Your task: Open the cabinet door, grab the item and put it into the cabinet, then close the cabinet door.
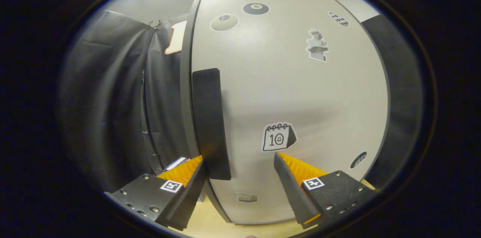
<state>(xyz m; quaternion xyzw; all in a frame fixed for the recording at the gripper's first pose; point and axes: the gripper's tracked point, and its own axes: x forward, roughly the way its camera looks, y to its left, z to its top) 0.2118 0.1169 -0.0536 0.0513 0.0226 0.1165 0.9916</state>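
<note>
Cabinet door (300, 91) stands shut straight ahead of the tongs (240, 163), a pale flat panel with a dark frame around it. Its handle (210, 121), a dark upright bar, runs down the door's left edge, and the bar's lower end sits just inside the left finger (184, 172), close against it; whether they touch cannot be told. The right finger (297, 172) is well apart from the handle, out over the bare door panel, so the tongs are spread wide with nothing pressed between them.

Several stickers are on the door: a little calendar sticker (278, 137) just beyond the fingertips, two round billiard-ball stickers (255, 8) near the top, a statue-bust sticker (317, 45) to the upper right, a checkered oval (339, 19) beyond that, and a small dark oval (358, 160) at the lower right corner.

The cabinet rests on a light wooden desk (210, 223), which shows beneath the fingers. Black cloth (109, 99) hangs to the left of the cabinet.
</note>
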